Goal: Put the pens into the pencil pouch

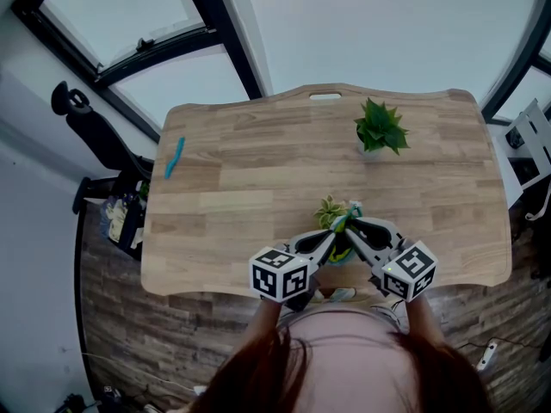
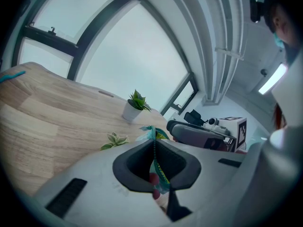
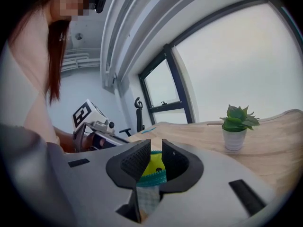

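Observation:
The pencil pouch [image 1: 343,224], with a teal zipper and a yellow side, hangs between both grippers over the near middle of the wooden table [image 1: 258,188]. My left gripper [image 1: 333,237] is shut on its zipper edge, and the pouch [image 2: 154,151] runs straight down between the pads. My right gripper [image 1: 356,231] is closed on the opposite edge. There the pouch [image 3: 152,167] shows yellow and teal between the jaws. A blue pen [image 1: 176,157] lies far off at the table's left edge. It shows again as the pen [image 2: 12,75] and the pen [image 3: 147,129] in the gripper views.
A potted green plant [image 1: 378,129] stands at the back right of the table. A small leafy sprig [image 1: 329,211] lies just beyond the pouch. A black office chair [image 1: 95,136] stands left of the table, below the windows.

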Demonstrator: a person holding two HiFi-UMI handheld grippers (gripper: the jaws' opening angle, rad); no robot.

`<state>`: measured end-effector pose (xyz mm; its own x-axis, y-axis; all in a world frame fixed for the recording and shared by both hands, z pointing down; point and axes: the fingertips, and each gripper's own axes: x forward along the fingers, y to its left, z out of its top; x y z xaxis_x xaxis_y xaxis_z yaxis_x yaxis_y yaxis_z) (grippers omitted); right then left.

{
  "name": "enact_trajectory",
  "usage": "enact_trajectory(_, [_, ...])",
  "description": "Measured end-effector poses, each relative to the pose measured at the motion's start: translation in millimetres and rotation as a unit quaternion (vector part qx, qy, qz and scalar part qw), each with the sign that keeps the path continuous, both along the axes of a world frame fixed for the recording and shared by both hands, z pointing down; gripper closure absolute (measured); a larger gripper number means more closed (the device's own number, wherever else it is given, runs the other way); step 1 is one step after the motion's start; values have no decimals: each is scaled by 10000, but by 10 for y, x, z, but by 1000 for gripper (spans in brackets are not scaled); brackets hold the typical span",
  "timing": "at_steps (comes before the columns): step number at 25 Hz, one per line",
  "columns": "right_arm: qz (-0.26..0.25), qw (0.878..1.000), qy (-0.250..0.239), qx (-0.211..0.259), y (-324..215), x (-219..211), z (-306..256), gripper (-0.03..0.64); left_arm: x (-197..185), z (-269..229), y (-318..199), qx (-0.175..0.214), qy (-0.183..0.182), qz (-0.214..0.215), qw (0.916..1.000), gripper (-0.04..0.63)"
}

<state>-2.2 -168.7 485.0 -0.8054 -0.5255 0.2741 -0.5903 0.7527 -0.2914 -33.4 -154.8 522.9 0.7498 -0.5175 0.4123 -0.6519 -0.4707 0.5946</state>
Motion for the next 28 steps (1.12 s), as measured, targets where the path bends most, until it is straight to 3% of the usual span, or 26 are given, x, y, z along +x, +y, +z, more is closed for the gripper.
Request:
enact_trajectory(7, [541, 9973, -490, -44, -142, 151, -162, 569, 15, -7, 8, 28, -4, 51, 10000, 584])
enact_trajectory(14, [1094, 9919, -647, -71, -213, 407, -253, 591, 71, -32, 51, 114, 23, 143, 9998, 584])
enact_trajectory(23, [1183, 9919, -438, -131, -114, 504, -209, 595, 90, -56, 87, 273, -7, 3, 9996, 577])
enact_trajectory(28, [1234, 9910, -473, -199, -91, 541, -225, 603, 32, -85, 90, 357, -76, -234, 9991, 509])
